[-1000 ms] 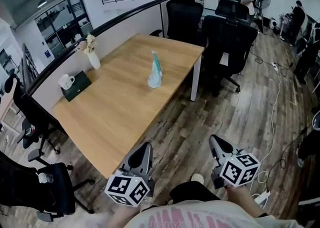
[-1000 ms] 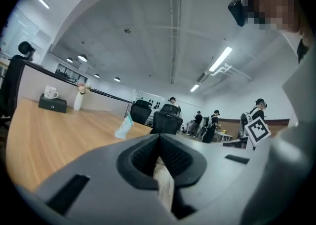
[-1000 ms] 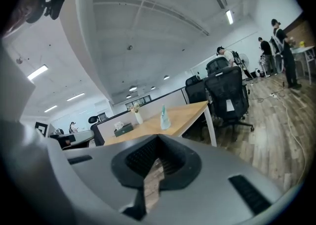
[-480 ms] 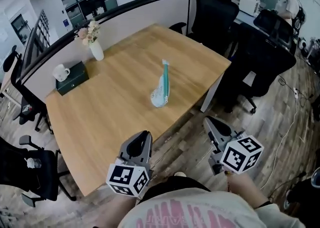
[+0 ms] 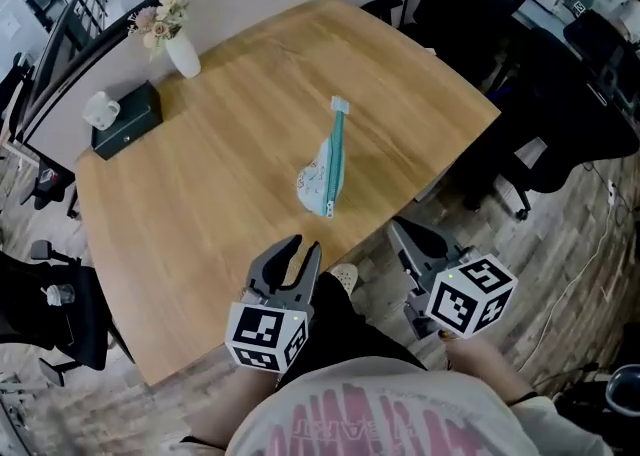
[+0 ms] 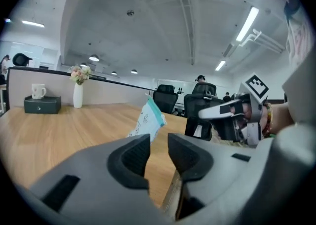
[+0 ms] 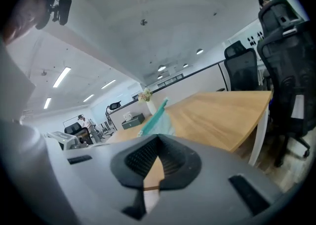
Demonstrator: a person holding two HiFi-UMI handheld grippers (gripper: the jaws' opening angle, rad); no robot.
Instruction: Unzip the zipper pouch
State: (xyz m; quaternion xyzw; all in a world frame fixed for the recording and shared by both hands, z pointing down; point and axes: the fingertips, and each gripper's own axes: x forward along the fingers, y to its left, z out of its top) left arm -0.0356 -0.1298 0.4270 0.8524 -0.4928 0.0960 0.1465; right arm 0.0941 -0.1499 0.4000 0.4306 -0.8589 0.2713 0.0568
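Note:
A pale blue and white zipper pouch (image 5: pixel 326 166) with a teal zipper edge stands on its side near the front edge of the wooden table (image 5: pixel 200 184). It also shows in the left gripper view, pouch (image 6: pixel 145 120), and in the right gripper view, pouch (image 7: pixel 155 120). My left gripper (image 5: pixel 300 254) hovers at the table's near edge, short of the pouch, its jaws opening with nothing between them. My right gripper (image 5: pixel 405 241) is off the table to the right, shut and empty.
At the table's far left stand a white vase with flowers (image 5: pixel 180 49), a white mug (image 5: pixel 100 109) and a dark box (image 5: pixel 128 119). Black office chairs (image 5: pixel 500 4) stand beyond the table and another (image 5: pixel 50 314) at the left. The right gripper (image 6: pixel 237 115) shows in the left gripper view.
The head view has moved forward over the table, so the pouch is much closer. The left gripper's jaws have parted from shut. Both grippers have come nearer the table edge.

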